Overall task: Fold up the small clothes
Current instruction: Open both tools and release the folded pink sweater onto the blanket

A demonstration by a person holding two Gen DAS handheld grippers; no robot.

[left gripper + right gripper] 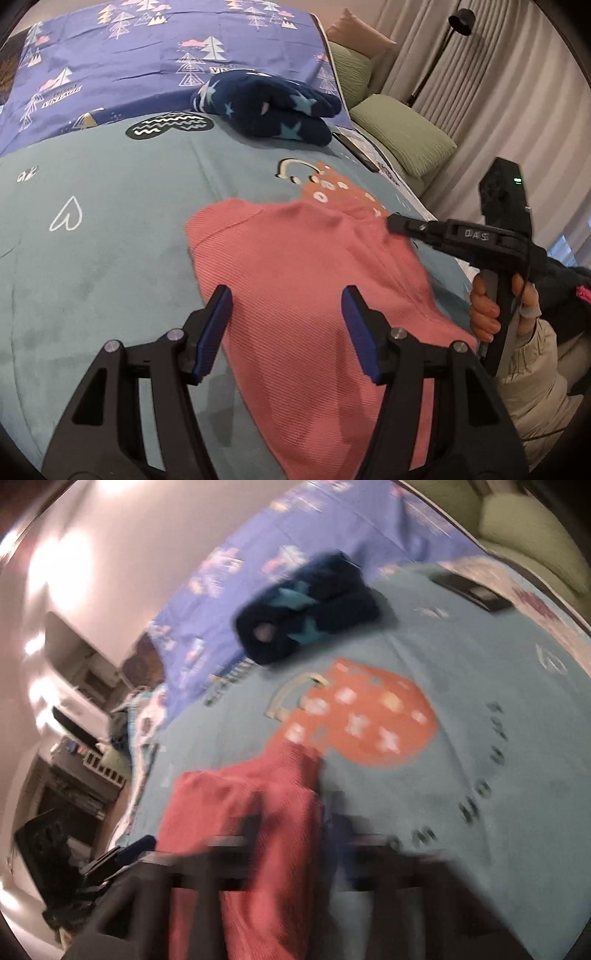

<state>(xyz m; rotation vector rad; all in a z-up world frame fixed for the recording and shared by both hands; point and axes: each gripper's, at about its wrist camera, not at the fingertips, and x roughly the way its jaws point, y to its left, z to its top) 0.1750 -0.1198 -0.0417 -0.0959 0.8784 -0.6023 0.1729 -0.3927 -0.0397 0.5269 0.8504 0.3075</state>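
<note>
A pink ribbed garment [295, 273] lies on the teal blanket [110, 240]; it also shows blurred in the right wrist view [243, 812]. My left gripper [286, 332] is open just above the garment's near part, its blue pads [214, 332] spread wide and empty. My right gripper [393, 223] reaches in from the right at the garment's far right edge. In its own view, my right gripper [291, 834] is smeared by motion, with the pink cloth running between its fingers. Whether it is open or shut does not show.
A folded navy star-print fleece [266, 105] lies further back on the blanket. A purple tree-print sheet [147, 55] covers the far bed. A dark phone [356, 149] lies near the right edge. Green cushions [402, 136] and curtains are at the right.
</note>
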